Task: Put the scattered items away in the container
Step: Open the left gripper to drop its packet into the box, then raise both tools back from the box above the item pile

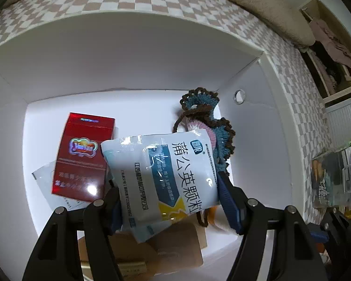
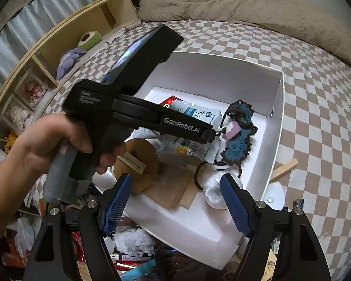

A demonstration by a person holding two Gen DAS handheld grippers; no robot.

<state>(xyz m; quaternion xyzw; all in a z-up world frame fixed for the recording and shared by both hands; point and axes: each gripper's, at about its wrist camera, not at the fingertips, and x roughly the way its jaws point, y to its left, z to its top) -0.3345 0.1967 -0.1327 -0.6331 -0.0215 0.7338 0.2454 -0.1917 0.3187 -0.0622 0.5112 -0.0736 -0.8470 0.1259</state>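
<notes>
l gripper (image 1: pixel 169 201) clamps 1 medicine sachet (image 1: pixel 166 175) over white box (image 1: pixel 128 70) w/ 1 red pack (image 1: pixel 81 157), 1 crochet doll (image 1: pixel 213 126); r gripper (image 2: pixel 175 201) agape, empty.

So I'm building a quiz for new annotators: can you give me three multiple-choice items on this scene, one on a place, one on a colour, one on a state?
1. Where does the crocheted piece lie?
A. Inside the white box
B. On the checkered cover
C. On the shelf

2. What colour is the small carton in the box?
A. Green
B. Red
C. Yellow

3. What is the left gripper doing?
A. Open, nothing in it
B. Out of sight
C. Holding the white sachet

Answers:
1 A, it rests against the box's right inner wall.
2 B, its glossy face is red.
3 C, both blue pads press the sachet's sides over the box.
</notes>
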